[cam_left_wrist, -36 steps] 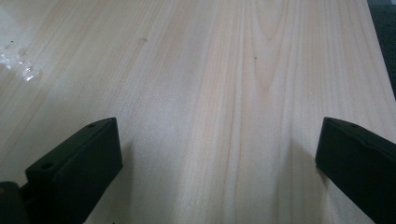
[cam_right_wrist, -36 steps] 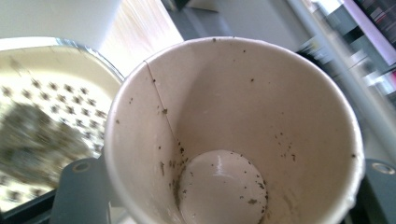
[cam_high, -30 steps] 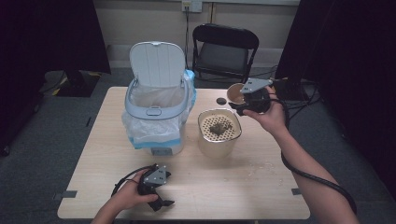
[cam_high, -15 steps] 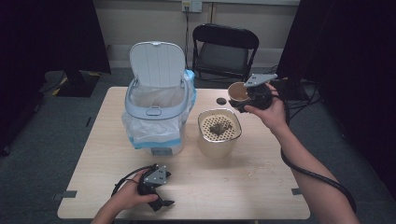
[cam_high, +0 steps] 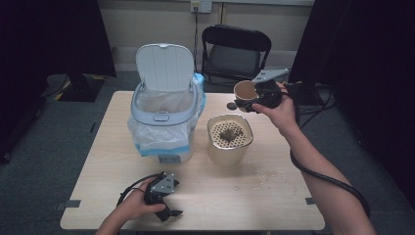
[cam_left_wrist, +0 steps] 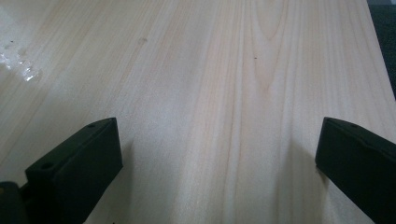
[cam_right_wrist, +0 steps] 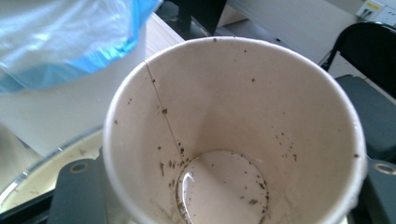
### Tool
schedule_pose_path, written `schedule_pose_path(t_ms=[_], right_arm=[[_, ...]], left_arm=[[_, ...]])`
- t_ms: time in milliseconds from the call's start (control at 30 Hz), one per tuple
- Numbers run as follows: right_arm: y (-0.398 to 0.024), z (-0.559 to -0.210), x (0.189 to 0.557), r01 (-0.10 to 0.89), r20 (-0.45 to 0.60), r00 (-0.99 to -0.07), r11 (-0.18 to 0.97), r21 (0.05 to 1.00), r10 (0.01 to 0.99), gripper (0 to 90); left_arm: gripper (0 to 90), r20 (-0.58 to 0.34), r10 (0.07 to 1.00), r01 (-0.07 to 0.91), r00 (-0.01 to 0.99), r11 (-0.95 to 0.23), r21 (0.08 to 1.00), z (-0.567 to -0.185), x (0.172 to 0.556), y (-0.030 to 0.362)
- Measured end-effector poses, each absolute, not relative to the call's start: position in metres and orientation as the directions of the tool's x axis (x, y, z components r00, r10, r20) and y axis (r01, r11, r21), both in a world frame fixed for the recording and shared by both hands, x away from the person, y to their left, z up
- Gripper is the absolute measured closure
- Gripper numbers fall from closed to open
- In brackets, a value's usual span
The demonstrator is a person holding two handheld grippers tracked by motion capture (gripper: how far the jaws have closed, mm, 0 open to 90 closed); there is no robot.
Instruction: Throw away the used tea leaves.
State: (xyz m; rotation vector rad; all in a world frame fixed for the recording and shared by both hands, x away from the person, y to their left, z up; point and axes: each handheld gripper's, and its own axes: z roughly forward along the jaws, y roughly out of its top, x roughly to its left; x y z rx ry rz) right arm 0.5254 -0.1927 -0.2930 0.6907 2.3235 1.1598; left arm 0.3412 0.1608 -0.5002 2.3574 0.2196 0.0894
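Note:
My right gripper (cam_high: 250,99) is shut on a paper cup (cam_high: 243,90), held in the air behind the cream strainer pot (cam_high: 230,147). In the right gripper view the cup (cam_right_wrist: 233,116) shows its inside, dotted with tea specks, with a trace of liquid at the bottom, and the right gripper (cam_right_wrist: 229,191) has one black jaw on each side of it. A clump of wet tea leaves (cam_high: 227,133) lies on the pot's strainer. My left gripper (cam_high: 169,208) rests open on the table near the front edge. Between its jaws, in the left gripper view (cam_left_wrist: 215,154), there is bare wood.
A white bin (cam_high: 164,122) with its lid up and a blue-edged plastic bag stands left of the pot. A small dark cap (cam_high: 231,105) lies behind the pot. A wet patch (cam_high: 259,176) marks the wooden table (cam_high: 293,200). A black folding chair (cam_high: 235,51) stands beyond.
My right hand has raised the cup a little behind the pot. The left hand and its gripper have stayed where they were.

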Motion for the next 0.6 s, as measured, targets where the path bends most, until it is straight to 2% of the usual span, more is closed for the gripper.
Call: schedule_pose_path(t_ms=[600], right_arm=[[-0.174, -0.27, 0.528, 0.24, -0.13, -0.801, 0.512, 0.824, 0.584, 27.0]], left_arm=[[0.0, -0.001, 0.185, 0.132, 0.983, -0.7, 0.701, -0.5, 0.341, 0.161]])
